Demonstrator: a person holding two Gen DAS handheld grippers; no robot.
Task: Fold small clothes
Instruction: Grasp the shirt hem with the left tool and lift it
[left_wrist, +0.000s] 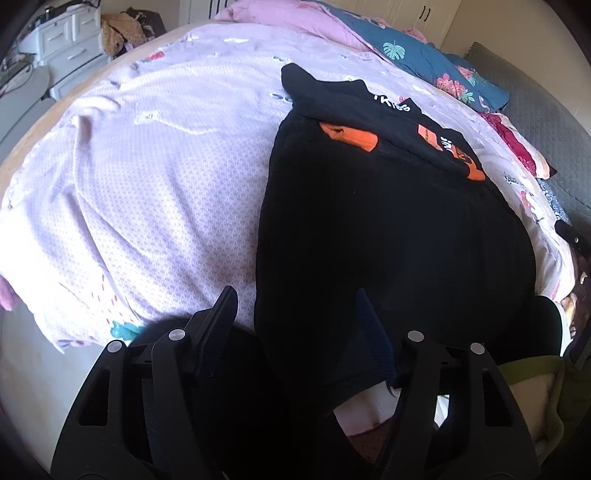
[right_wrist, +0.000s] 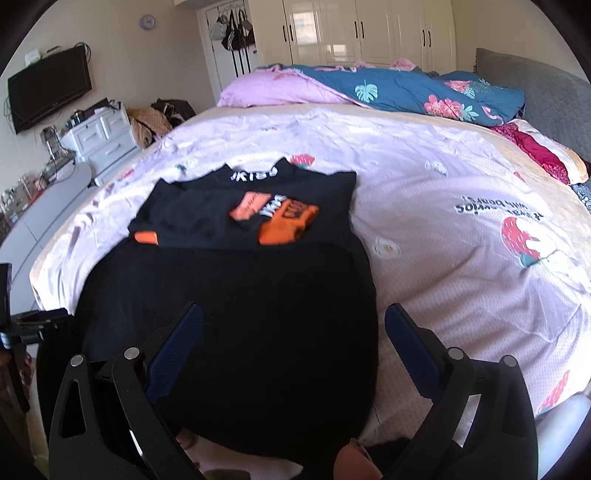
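black garment (right_wrist: 229, 325) spread flat on the bed (right_wrist: 443, 229), near edge draped toward the bed's near side, far part showing an orange print (right_wrist: 284, 221) and white lettering by the collar. looks already doubled, a plain black layer lying over the printed layer at the near end; exact fold hard to read in all that black.

left tool (left_wrist: 295, 317) hanging at the garment's near-left corner, released, jaws spread wide, left finger over the pink sheet, right finger over black cloth. nothing pinched. right tool (right_wrist: 293, 332) poised over the near-right part, also released and wide, left finger above the cloth, right finger just off the garment's right edge, above the sheet.

handling, as a guess: light, soft knit, no stiffness at all, bound to sag and swing once lifted. not fragile, not slippery against that textured sheet, so likely to drag the sheet along if pulled flat. best picked up, not slid.

where to bite: near corners or side edges, one tool each, catching both layers together so the doubled part stays aligned. thin hem means closing low, close to the bed, else only air. dark cloth on dark tool makes edge-finding tricky; right edge against the pale sheet reads clearest.

quilt (right_wrist: 406, 88) bunched at the far side, well apart from the work.
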